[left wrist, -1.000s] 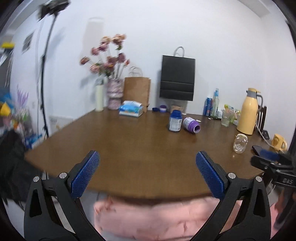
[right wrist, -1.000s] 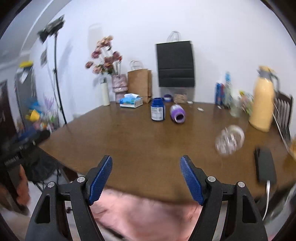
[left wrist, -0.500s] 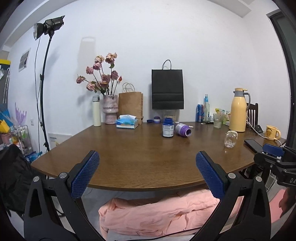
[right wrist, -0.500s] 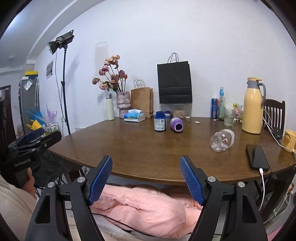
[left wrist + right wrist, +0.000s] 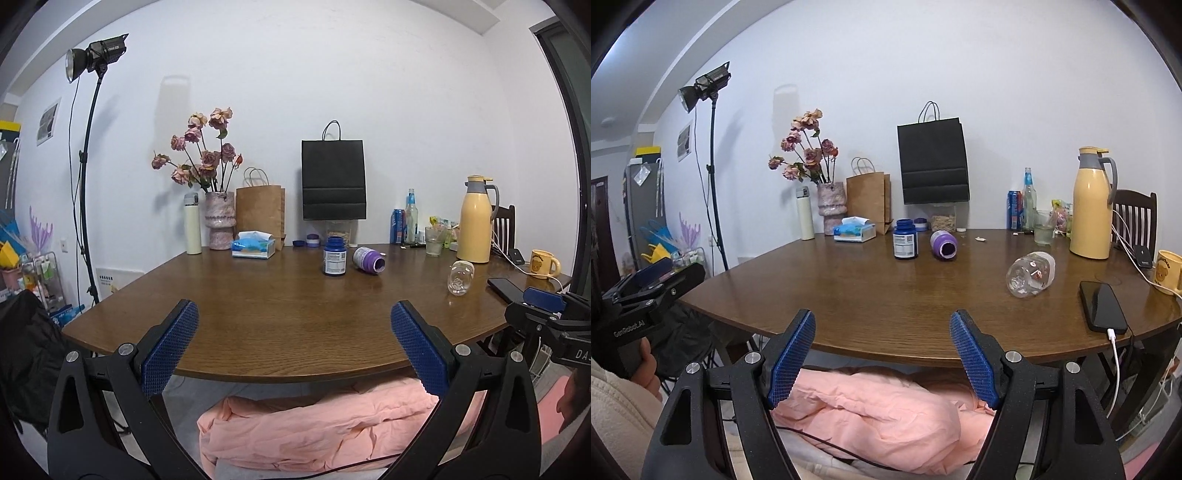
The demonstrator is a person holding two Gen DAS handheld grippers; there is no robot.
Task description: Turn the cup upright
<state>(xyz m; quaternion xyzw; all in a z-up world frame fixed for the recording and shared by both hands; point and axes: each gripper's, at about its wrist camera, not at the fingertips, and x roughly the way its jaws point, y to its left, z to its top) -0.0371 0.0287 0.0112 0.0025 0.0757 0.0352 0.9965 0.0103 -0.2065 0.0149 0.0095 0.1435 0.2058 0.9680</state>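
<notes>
A clear cup lies on its side at the right of the brown table, its mouth turned toward the near left. In the left wrist view the same cup shows far to the right. My right gripper is open and holds nothing. It hovers just before the table's front edge, well short of the cup. My left gripper is also open with nothing in it, at the front edge and left of the cup. Each gripper shows in the other's view: the right one, and the left one in a hand.
A blue jar stands mid-table beside a purple jar lying on its side. A black phone on a cable lies right of the cup, with a yellow mug and yellow thermos behind. Pink bedding lies under the table.
Both views have swung from looking down on the tabletop to level with its front edge, and the blur has gone. Over the last half second hardly anything has moved.
</notes>
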